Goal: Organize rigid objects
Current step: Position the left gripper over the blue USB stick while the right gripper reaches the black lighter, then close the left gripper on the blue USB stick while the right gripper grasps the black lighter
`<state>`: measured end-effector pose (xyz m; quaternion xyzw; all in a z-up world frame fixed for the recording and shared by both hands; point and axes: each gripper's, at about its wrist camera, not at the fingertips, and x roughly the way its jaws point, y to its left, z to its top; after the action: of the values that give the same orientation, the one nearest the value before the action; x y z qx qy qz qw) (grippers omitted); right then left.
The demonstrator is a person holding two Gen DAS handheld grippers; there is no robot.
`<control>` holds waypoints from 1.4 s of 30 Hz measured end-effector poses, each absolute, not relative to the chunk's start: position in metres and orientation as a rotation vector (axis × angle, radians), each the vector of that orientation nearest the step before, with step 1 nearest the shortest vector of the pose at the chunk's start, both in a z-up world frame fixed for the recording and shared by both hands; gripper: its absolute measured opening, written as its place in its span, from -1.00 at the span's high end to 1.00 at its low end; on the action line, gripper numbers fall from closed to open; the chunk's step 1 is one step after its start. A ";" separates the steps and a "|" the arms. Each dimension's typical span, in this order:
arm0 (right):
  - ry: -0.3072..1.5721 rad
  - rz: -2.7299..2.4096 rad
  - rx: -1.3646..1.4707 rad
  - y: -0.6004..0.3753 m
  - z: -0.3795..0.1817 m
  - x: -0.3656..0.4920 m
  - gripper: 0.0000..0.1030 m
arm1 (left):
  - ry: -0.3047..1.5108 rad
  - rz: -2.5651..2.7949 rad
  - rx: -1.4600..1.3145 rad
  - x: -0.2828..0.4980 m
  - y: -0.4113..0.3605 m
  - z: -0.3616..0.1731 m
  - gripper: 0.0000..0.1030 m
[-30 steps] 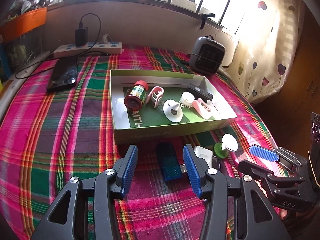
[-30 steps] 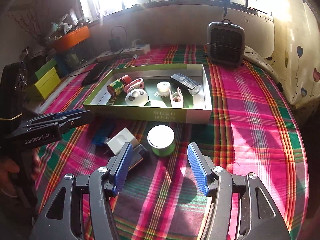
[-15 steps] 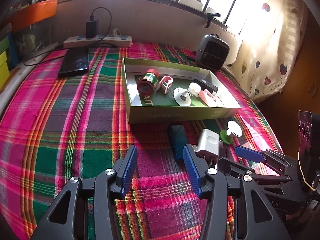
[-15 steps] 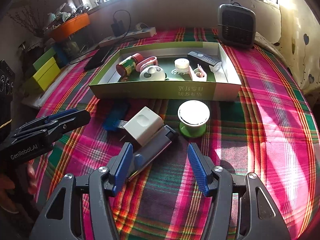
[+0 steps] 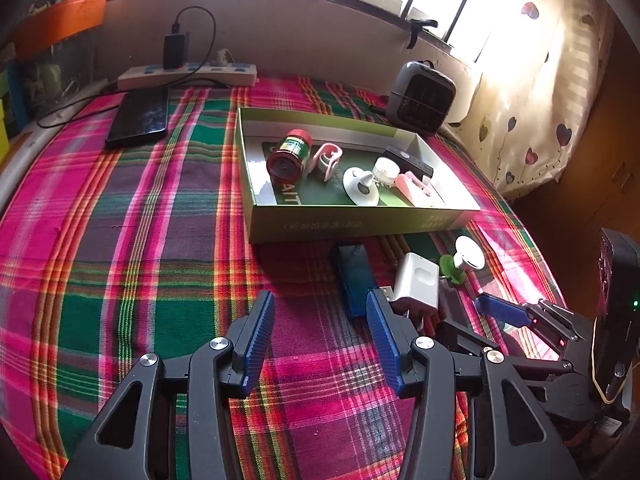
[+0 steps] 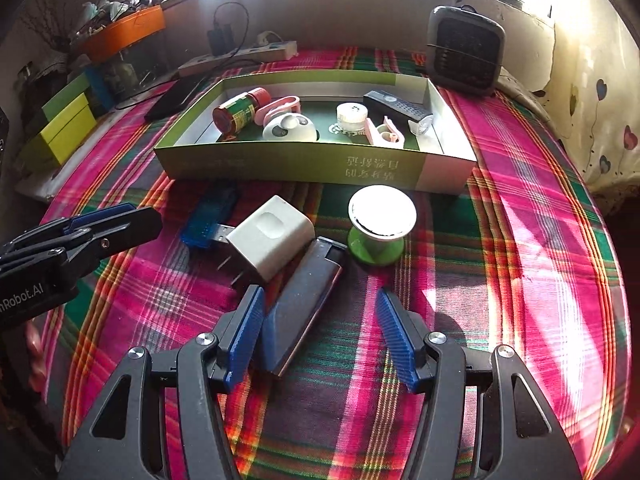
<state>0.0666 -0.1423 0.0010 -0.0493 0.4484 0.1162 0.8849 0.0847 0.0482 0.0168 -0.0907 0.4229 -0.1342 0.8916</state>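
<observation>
The green cardboard box [image 6: 304,164] lies on the plaid cloth [image 5: 120,248] and holds a red-lidded jar [image 6: 239,114], two pink clips, a white round piece, a small white spool and a dark remote [image 6: 398,109]. Just in front of the box lie four loose things: a blue USB stick [image 6: 210,222], a white charger plug [image 6: 270,238] touching the stick's metal end, a dark lighter [image 6: 306,304] partly under the plug, and a green-and-white spool [image 6: 380,224] beside the lighter's top. The right gripper [image 6: 320,334] is spread wide with the lighter's lower end between its fingers, unclamped. The left gripper [image 5: 320,338] hangs empty, also spread wide, short of the box, with the stick just beyond its right finger.
</observation>
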 end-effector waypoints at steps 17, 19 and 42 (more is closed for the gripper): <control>0.895 0.235 -0.114 -0.152 0.001 0.065 -0.07 | 0.907 -0.312 -0.143 0.107 0.024 0.016 0.09; 0.887 0.239 -0.114 -0.153 0.001 0.063 0.13 | 0.905 -0.316 -0.137 0.110 0.022 0.017 0.09; 0.872 0.300 -0.089 -0.166 0.001 0.061 0.53 | 0.952 -0.236 -0.022 0.128 0.006 0.006 0.09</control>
<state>0.0609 -0.1663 0.0011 -0.0430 0.4206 0.1448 0.8946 0.1277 0.0057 0.0057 -0.0106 0.4571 -0.1135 0.8821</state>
